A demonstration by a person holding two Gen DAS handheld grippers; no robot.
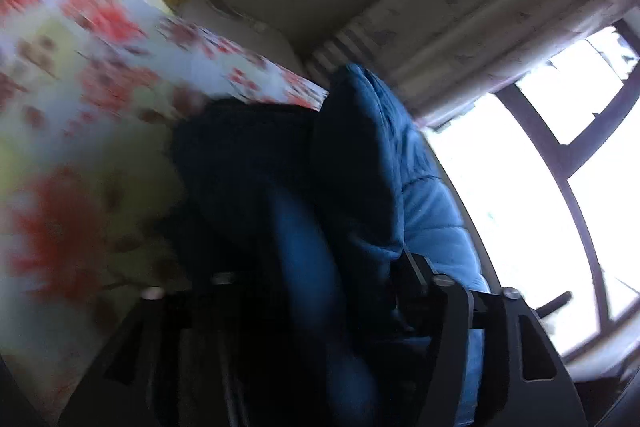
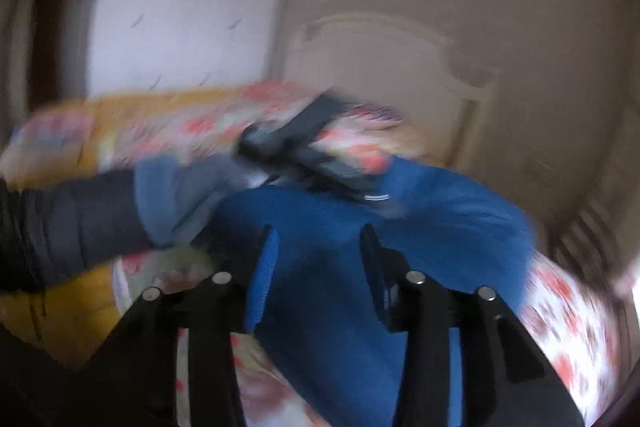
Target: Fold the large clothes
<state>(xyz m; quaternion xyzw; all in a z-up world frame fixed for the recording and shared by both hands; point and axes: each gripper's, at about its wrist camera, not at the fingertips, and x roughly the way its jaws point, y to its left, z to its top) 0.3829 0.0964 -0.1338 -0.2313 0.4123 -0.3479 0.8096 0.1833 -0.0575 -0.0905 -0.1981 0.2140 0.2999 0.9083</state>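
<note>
Both views blurred. Blue padded jacket (image 2: 340, 267) lies bunched on the bed, over the floral bedsheet (image 2: 568, 323). Right gripper (image 2: 316, 263): jaws apart above the jacket, pads not pressing it. Left gripper (image 1: 304, 267): jacket fabric heaped between its fingers; cannot tell whether it pinches. A sleeved arm (image 2: 80, 223) reaches across from the left of the right-wrist view. Window (image 1: 540, 167) beside the bed.

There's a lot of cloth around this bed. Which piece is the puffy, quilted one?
The blue jacket. Its padded panels with stitched seams set it apart from the flat flowered bedcover and the pale curtain by the window.
</note>
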